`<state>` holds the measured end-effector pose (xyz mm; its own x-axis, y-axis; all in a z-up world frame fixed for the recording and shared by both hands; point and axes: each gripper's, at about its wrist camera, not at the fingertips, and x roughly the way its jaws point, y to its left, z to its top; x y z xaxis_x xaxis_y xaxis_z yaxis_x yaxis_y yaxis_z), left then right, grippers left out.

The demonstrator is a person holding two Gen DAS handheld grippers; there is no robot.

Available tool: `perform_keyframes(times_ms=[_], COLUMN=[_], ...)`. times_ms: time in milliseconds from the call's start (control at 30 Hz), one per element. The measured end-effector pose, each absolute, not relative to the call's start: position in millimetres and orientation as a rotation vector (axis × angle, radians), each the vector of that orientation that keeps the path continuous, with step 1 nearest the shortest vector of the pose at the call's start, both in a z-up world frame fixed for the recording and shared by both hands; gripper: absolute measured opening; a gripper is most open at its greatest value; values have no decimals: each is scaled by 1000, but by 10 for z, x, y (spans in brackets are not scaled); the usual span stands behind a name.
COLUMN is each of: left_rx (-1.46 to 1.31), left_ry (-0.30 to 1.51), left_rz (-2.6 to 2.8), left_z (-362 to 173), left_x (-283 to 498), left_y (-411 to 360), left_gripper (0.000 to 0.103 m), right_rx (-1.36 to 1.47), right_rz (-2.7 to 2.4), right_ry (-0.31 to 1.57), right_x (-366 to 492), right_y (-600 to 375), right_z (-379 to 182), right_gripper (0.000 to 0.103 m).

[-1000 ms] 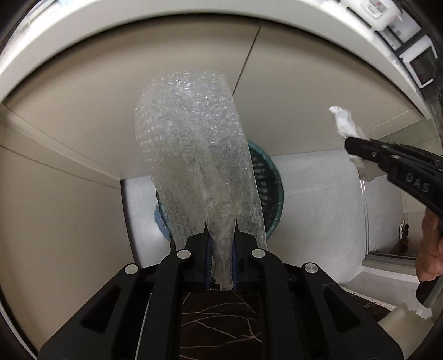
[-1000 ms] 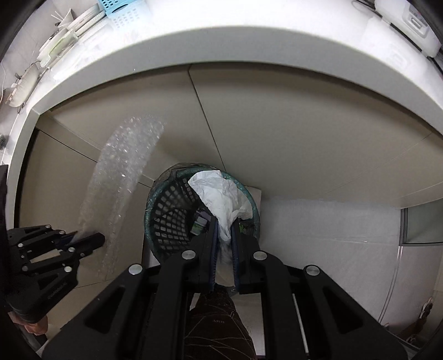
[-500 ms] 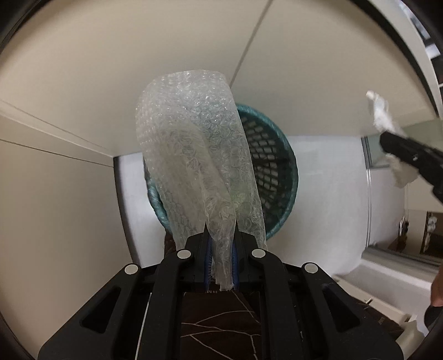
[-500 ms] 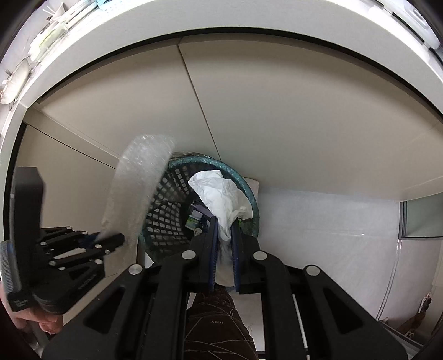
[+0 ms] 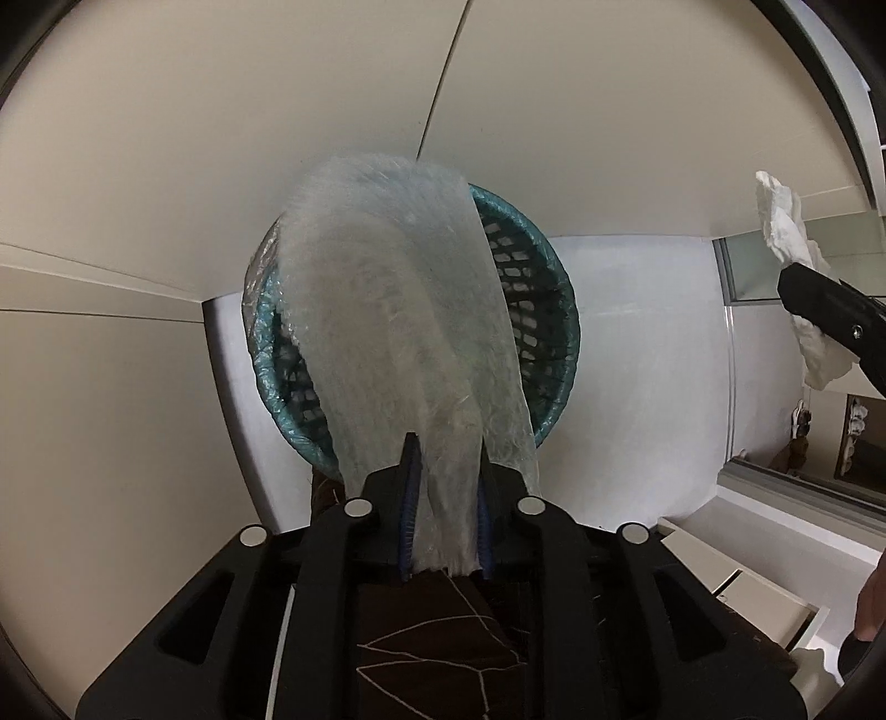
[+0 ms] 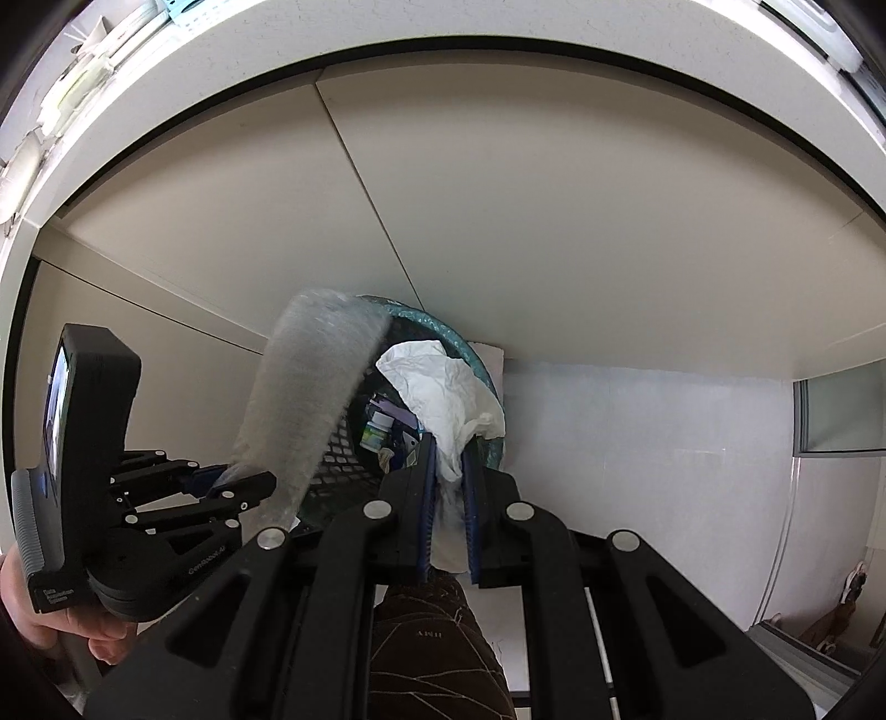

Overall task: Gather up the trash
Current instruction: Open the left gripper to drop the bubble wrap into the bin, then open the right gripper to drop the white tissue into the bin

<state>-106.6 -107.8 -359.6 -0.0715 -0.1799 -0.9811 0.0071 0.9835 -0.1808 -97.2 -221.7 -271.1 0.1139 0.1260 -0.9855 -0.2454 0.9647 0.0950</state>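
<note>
A sheet of bubble wrap point(image 5: 398, 332) hangs blurred between the fingers of my left gripper point(image 5: 446, 443), straight over the teal mesh basket point(image 5: 556, 288). The jaws are opening and stand wider than the wrap's tail. In the right wrist view the bubble wrap point(image 6: 310, 387) drapes over the basket rim point(image 6: 482, 365), with the left gripper point(image 6: 243, 482) beside it. My right gripper point(image 6: 447, 443) is shut on a crumpled white paper point(image 6: 437, 382) above the basket's right side. The left wrist view also catches this paper point(image 5: 781, 221) at its right edge.
Beige cabinet fronts point(image 6: 554, 232) rise behind the basket, under a white counter edge point(image 6: 387, 33). The basket stands on a white floor point(image 5: 637, 360) and holds small trash, including a little bottle point(image 6: 376, 429). A leg in brown patterned cloth point(image 6: 432, 653) is below the grippers.
The left gripper came down closer over the basket and its jaws widened. The bubble wrap is now blurred and slipping. The right gripper and its paper stayed put.
</note>
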Motion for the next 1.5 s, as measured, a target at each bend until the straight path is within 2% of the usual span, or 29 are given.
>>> perform_keyframes(times_ms=[200,333,767,833,967,1033,1333,1500], left_rx=[-131,-134,-148,-144,-149,-157,-213,-231], left_ry=[1636,1629,1598,1572,1488,1425,1258,1223], left_rz=[-146,-136,-117,-103,-78,-65,-9,9], left_z=[-3594,-3613,-3614,-3574,-3365,-3216,-2736,-2632], left_x=[-1104,-1130,-1138,-1125,-1112,-1117,-1211,-1274], left_y=[-1068,-1081,-1049,-1031,-939,-870,-493,-359], left_gripper=[24,34,49,57,68,77,93,97], right_rx=[-93,-93,-91,-89,-83,-82,-99,-126], right_rz=[275,278,282,284,294,304,369,395], right_ry=[1439,1443,1451,1451,1445,1439,1438,1453], right_x=[-926,-909,-897,-905,-909,-901,-903,-954], right_y=[-2236,-2251,-2305,-2302,-2282,-2240,-1969,-1789], right_z=[-2683,-2704,-2770,-2783,-2775,-2752,-2780,-2897], right_gripper=[8,8,9,9,9,9,10,12])
